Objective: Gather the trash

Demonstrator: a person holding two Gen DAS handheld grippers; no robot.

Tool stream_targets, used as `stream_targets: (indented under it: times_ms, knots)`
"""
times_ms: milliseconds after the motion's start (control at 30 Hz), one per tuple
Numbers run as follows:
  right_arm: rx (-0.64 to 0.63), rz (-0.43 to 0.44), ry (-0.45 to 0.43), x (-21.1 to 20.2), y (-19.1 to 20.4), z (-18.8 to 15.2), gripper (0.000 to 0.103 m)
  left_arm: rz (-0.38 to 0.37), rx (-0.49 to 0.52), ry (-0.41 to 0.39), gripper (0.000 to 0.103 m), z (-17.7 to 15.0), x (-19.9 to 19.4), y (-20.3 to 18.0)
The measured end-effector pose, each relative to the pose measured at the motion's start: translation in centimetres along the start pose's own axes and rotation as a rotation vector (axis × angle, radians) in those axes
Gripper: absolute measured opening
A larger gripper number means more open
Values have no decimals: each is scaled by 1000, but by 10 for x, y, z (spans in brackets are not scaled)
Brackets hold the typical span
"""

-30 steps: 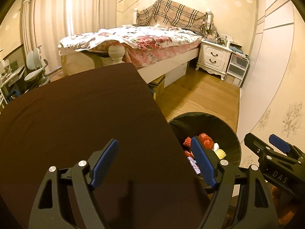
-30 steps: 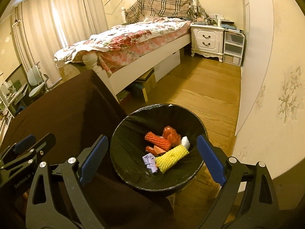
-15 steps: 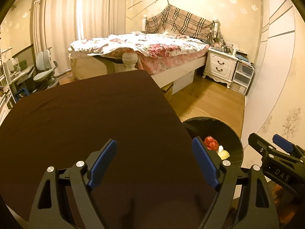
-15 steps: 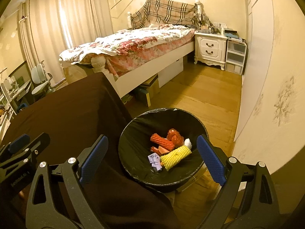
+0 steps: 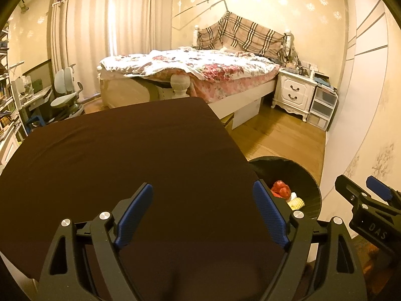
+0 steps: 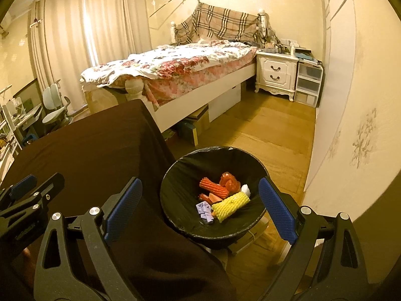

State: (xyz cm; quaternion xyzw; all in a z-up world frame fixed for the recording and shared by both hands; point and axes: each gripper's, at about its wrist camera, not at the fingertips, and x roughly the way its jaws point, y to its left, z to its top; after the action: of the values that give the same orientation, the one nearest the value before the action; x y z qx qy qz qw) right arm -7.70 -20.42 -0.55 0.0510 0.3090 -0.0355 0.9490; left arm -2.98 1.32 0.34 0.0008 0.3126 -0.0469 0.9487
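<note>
Over the near edge of the table [image 5: 120, 155], your left claw [image 5: 201, 212] hangs with its blue pads spread wide and nothing between them; a second ago that same claw framed the bin's contents past its right pad, and it has since drawn back and up, so more of the dark brown cloth and less of the bin now show. Your right claw [image 6: 200, 207] has pulled away likewise, its pads also parted and empty, with the black-lined trash bin [image 6: 175, 175] standing on the floor below and beyond them, just off the table's right edge.

Inside the bin lies the collected trash: a yellow foam net [image 6: 230, 205], an orange ribbed sleeve [image 6: 213, 188], a red crumpled wrapper [image 6: 229, 180], a purple scrap [image 6: 204, 208] and a white bit [image 6: 245, 189]. The cloth in both views carries no item.

Farther off, the bed [image 5: 190, 67] with its floral quilt and the white nightstand [image 5: 293, 92] fill the far side of the room.

With both claws empty and withdrawing and the table bare, the collecting looks finished, or very nearly so.
</note>
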Motion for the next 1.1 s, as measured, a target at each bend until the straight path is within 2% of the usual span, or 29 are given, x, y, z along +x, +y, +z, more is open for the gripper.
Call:
stream_targets:
  times_ms: [1100]
  knots:
    - [-7,-6,-3,-1,4,3,92,-6,-8,-2,82,0,-1,3]
